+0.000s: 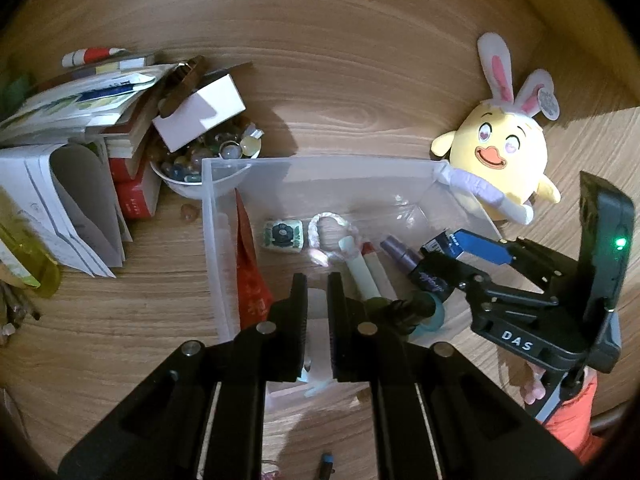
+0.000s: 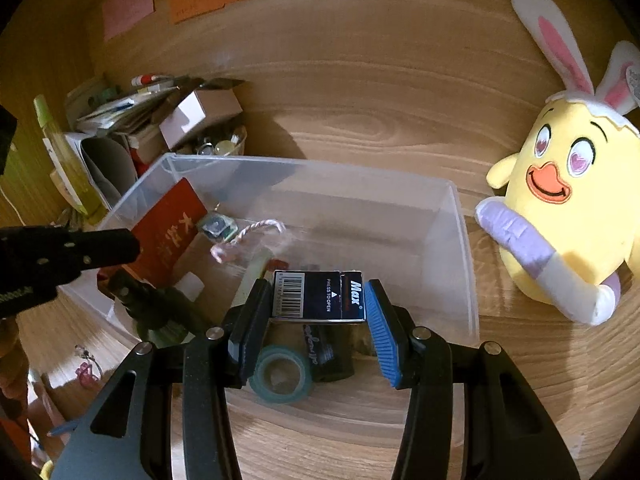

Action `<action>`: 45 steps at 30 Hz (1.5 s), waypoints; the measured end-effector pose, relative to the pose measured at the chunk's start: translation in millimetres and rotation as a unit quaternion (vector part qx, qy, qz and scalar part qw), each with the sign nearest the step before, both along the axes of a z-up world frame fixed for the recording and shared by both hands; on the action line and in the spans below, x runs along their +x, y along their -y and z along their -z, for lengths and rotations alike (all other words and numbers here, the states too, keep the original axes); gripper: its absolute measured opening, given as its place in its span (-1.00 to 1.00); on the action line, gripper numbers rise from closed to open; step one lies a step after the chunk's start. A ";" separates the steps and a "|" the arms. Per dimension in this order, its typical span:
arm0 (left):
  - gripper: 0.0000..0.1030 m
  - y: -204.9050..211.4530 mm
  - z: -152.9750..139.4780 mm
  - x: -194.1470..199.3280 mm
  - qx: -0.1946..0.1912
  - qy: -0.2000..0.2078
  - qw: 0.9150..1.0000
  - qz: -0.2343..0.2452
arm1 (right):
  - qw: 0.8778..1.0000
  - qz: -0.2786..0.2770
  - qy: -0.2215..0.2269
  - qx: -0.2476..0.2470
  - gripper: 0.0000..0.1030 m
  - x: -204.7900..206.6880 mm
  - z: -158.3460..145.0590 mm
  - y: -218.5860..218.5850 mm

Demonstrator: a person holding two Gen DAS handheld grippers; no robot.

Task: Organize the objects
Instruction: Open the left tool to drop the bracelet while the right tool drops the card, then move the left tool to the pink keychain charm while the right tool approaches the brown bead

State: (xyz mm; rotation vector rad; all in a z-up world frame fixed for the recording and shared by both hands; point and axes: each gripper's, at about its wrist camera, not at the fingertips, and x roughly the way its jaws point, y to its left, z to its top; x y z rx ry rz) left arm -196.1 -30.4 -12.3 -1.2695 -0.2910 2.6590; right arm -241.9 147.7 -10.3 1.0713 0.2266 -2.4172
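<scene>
The right gripper (image 2: 316,312) holds a small dark-blue cardboard staple box (image 2: 318,297) between its fingers (image 2: 382,330), over the near end of the clear plastic storage bin (image 2: 460,240) on the wooden tabletop (image 2: 360,92). The left gripper (image 1: 317,300) hovers over the bin's near-left part, its fingers narrow with nothing gripped. Inside the bin lie a red envelope (image 2: 170,232), a teal tape roll (image 2: 280,376) and a twisted pink-white cord (image 2: 244,236). A yellow plush chick with bunny ears (image 2: 568,208) sits just right of the bin.
</scene>
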 end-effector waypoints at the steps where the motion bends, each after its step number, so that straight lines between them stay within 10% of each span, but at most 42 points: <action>1: -0.86 0.3 -1.4 1.9 -0.002 -0.002 1.000 0.000 | 1.000 -0.001 0.002 0.002 -0.14 -0.1 1.3 0.7; 13: -0.72 3.6 -24.3 26.8 -0.025 -0.038 0.999 -0.010 | 1.000 -0.008 0.009 0.010 -0.09 2.1 3.0 5.1; 24: -0.03 11.6 -36.8 55.5 -0.051 -0.068 0.996 -0.030 | 0.999 -0.005 -0.043 0.015 0.20 25.9 -23.7 5.3; 45: 0.33 6.9 -30.1 97.4 -0.086 -0.072 0.993 -0.025 | 0.994 -0.045 -0.102 -0.009 0.26 96.9 -51.3 2.5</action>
